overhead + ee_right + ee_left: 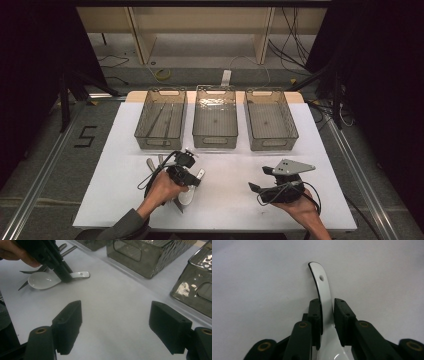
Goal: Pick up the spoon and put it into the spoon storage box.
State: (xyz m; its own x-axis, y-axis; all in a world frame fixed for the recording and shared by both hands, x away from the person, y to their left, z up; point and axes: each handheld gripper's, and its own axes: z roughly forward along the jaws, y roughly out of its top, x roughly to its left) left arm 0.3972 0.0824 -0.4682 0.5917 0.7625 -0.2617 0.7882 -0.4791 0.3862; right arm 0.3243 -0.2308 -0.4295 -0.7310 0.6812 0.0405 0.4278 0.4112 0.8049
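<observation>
A white ceramic spoon (324, 290) lies on the white table (230, 200), its handle with a small hole pointing away from me in the left gripper view. My left gripper (327, 307) is shut on that handle, one pad on each side. In the high view the left gripper (193, 181) sits at the table's front left over the spoon (187, 196). My right gripper (116, 320) stands wide open above bare table, with nothing between its pads. It (260, 179) is held at the front right and faces the spoon (42, 280).
Three grey see-through bins stand in a row at the back: left (161, 120), middle (215, 117), right (270, 120). The left bin holds long thin pieces. Metal cutlery (154, 162) lies beside the left hand, also metal cutlery (65, 248). Floor cables run beyond the table.
</observation>
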